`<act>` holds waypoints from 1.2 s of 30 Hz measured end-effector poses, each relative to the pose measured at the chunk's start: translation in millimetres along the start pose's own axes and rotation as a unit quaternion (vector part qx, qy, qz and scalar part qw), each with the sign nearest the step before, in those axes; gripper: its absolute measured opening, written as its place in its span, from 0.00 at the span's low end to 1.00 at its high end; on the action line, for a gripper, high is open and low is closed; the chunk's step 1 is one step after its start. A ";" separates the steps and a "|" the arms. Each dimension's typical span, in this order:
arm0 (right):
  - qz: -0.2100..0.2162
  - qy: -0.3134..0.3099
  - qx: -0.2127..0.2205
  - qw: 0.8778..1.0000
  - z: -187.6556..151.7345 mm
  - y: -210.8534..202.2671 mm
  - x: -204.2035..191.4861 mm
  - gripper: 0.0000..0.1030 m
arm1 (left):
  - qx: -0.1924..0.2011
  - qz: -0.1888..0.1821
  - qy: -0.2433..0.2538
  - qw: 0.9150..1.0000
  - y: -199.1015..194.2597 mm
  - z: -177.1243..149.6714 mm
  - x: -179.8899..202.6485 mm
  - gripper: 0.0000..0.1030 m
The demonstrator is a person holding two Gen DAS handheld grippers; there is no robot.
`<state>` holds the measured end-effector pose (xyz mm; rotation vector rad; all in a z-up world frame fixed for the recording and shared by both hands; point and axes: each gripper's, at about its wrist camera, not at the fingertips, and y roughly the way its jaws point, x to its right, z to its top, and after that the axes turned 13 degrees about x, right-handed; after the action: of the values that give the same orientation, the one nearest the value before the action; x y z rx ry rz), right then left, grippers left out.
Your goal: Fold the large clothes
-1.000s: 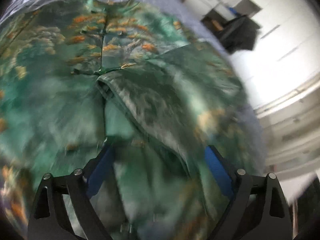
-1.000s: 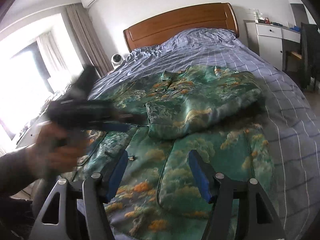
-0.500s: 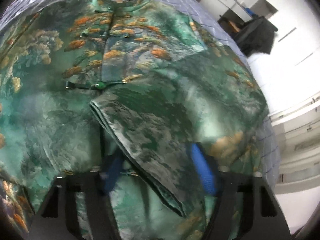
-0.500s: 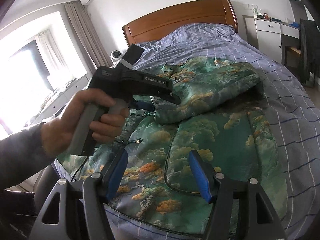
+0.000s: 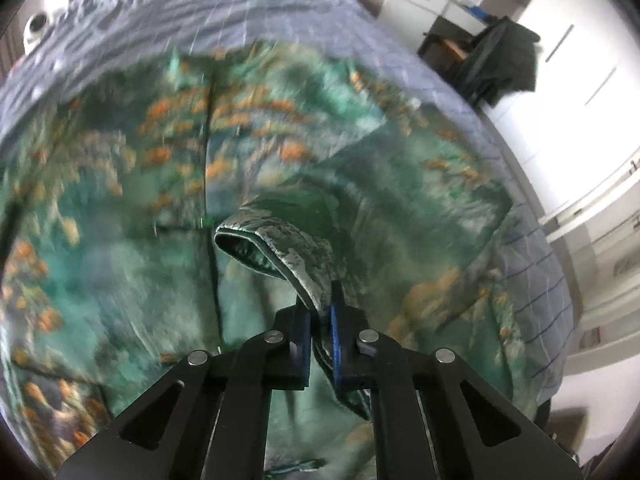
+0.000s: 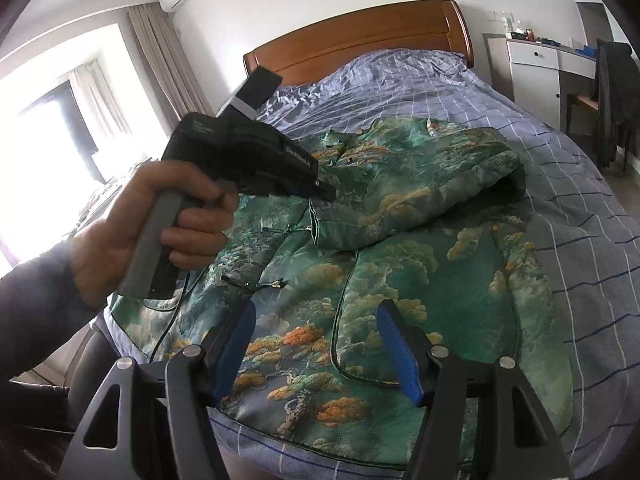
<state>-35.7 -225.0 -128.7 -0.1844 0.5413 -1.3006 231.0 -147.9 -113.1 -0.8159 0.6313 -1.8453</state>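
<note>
Hand point(image 6: 160, 224) at left grips the handle of the left gripper point(image 5: 320, 320); its jaws have just been closing and now pinch the cuff edge of a folded sleeve point(image 5: 276, 248), lifting it slightly off the cloth below. Green garment point(image 6: 400, 280) with orange tree print lies spread flat across the foot of the bed point(image 6: 560, 184), on a lilac checked sheet, the sleeve folded in over its chest. Right gripper point(image 6: 316, 344) hovers above the garment's lower hem, blue pads spread apart, nothing between them. Wooden headboard point(image 6: 360, 36) behind; white dresser point(image 6: 536, 68) far right.
</note>
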 end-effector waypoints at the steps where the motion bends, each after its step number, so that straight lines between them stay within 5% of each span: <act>1: -0.001 -0.001 0.003 1.000 1.3 -1.7 0.2 0.63 | 0.010 0.002 0.009 1.000 -2.8 8.6 1.0 0.05; 9: -0.044 -0.015 0.035 0.998 30.6 -15.6 25.4 0.63 | 0.073 0.023 -0.004 0.997 -3.3 88.6 -59.0 0.05; 14: -0.098 -0.052 0.047 0.993 77.2 -3.6 68.7 0.63 | 0.053 0.042 -0.018 0.998 32.0 87.9 -99.8 0.05; 22: -0.134 -0.083 -0.029 0.987 148.3 117.5 139.6 0.60 | 0.021 0.031 -0.045 0.998 65.4 57.3 -125.1 0.05; 24: -0.132 -0.068 -0.055 0.987 165.3 162.4 160.0 0.38 | 0.022 0.027 -0.055 0.998 69.4 59.9 -128.0 0.06; 27: -0.143 -0.044 -0.068 0.986 178.9 214.2 179.5 0.37 | 0.026 0.031 -0.065 0.997 77.3 61.2 -130.7 0.06; 32: -0.160 -0.018 -0.114 0.980 161.7 285.5 200.0 0.37 | 0.018 0.039 -0.064 0.997 94.5 49.8 -135.2 0.08; 36: -0.161 -0.027 -0.134 0.978 141.7 302.4 204.8 0.36 | 0.029 0.037 -0.062 0.997 96.9 40.6 -136.6 0.09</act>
<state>326.5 -360.3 -191.5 -0.5480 0.6587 -1.5273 357.3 -61.6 -192.3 -0.8509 0.5208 -1.7231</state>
